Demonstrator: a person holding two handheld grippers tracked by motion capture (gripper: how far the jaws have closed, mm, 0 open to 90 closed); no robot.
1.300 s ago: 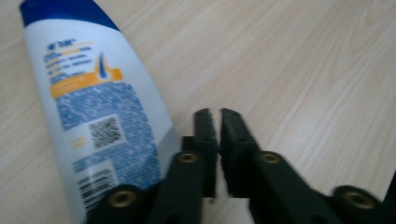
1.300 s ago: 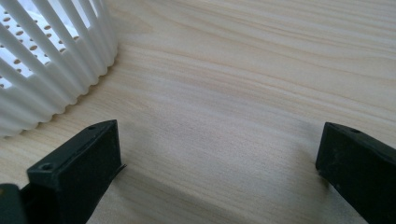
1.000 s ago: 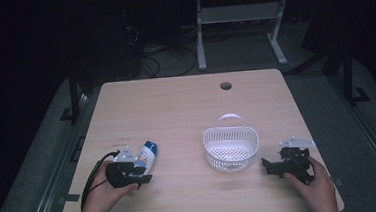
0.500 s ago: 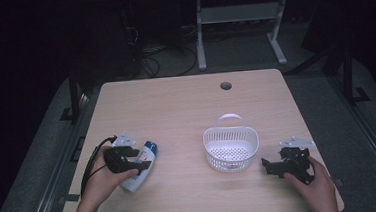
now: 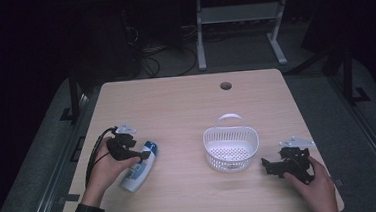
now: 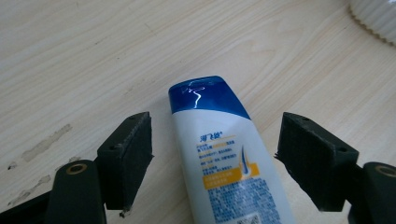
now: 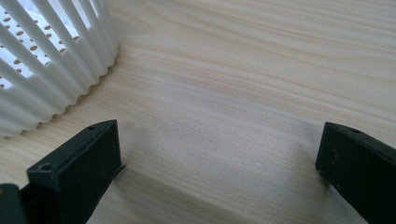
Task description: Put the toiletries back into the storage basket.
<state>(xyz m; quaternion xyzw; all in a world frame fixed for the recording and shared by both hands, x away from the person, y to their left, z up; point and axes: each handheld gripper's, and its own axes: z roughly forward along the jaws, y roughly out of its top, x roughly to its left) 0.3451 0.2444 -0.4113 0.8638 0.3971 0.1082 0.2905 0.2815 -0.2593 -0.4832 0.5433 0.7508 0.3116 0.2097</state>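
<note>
White basket [image 5: 230, 148] w/ handle sits mid-table [image 5: 186, 106], betw. the two hands; nothing blocks the way to it. Shampoo bottle [image 6: 229, 154] lies flat near table's left edge, blue cap end away from the person. Label: Chinese characters, small print, not readable. Left gripper [image 6: 215, 158] jaws just been opening, now spread either side of the bottle, pads clear. Right gripper [image 7: 219, 163] spread over bare wood beside the basket.

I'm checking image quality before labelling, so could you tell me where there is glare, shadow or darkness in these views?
High view: the table is evenly lit, the room behind it nearly black. Left gripper view: sharp, with a white glare streak on the bottle's blue cap. Right gripper view: a soft shadow on the wood beside the basket.
</note>
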